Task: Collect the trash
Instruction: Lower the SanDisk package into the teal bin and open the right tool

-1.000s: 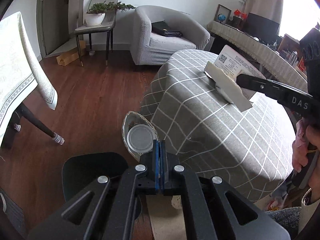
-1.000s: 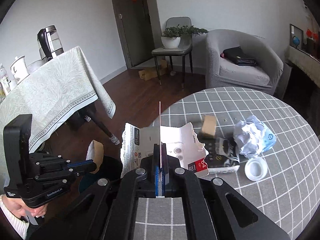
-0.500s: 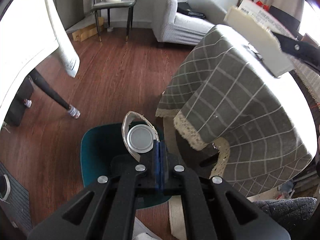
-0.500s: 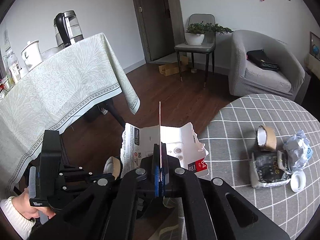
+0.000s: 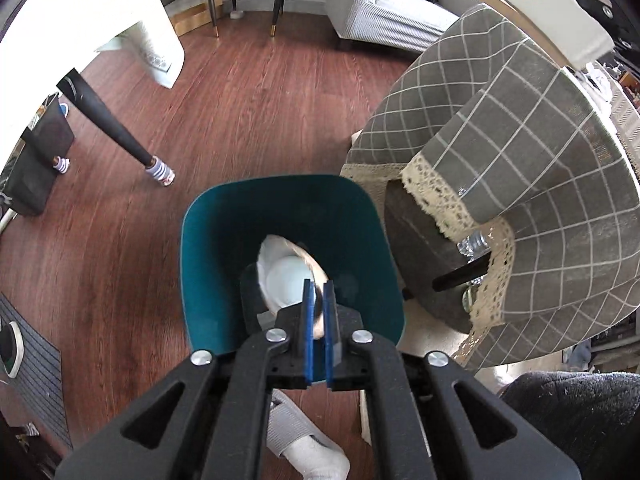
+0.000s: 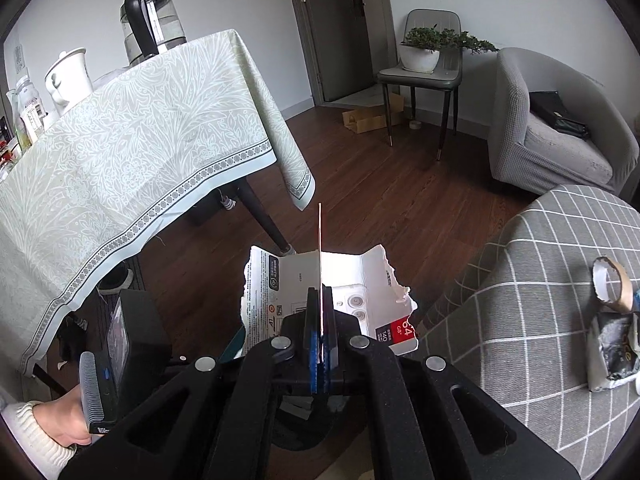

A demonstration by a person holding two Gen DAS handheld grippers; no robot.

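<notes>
A teal bin (image 5: 216,280) stands on the wood floor beside the round table. My left gripper (image 5: 317,308) hangs over it, pointing steeply down, and its jaws are opening. A narrow gap shows between the blue pads (image 5: 307,320). A beige ring-shaped scrap with a white round lid (image 5: 286,276) sits just ahead of them, its edge in the gap, loose over the bin. My right gripper (image 6: 320,304) is shut on a torn white cardboard package (image 6: 276,280), held off the table edge. That package (image 5: 540,4) shows at the top right of the left wrist view.
A tape roll (image 6: 612,284) and a crumpled black-and-white wrapper (image 6: 612,352) lie on the grey checked tablecloth (image 6: 540,280). A pale green clothed table (image 6: 140,140) with a kettle stands left; its dark leg (image 5: 112,120) is near the bin. A socked foot (image 5: 312,452) is below.
My left gripper sank over the teal bin and its pads parted, letting go of the ring-shaped scrap. My right gripper carried the torn package leftward off the table.
</notes>
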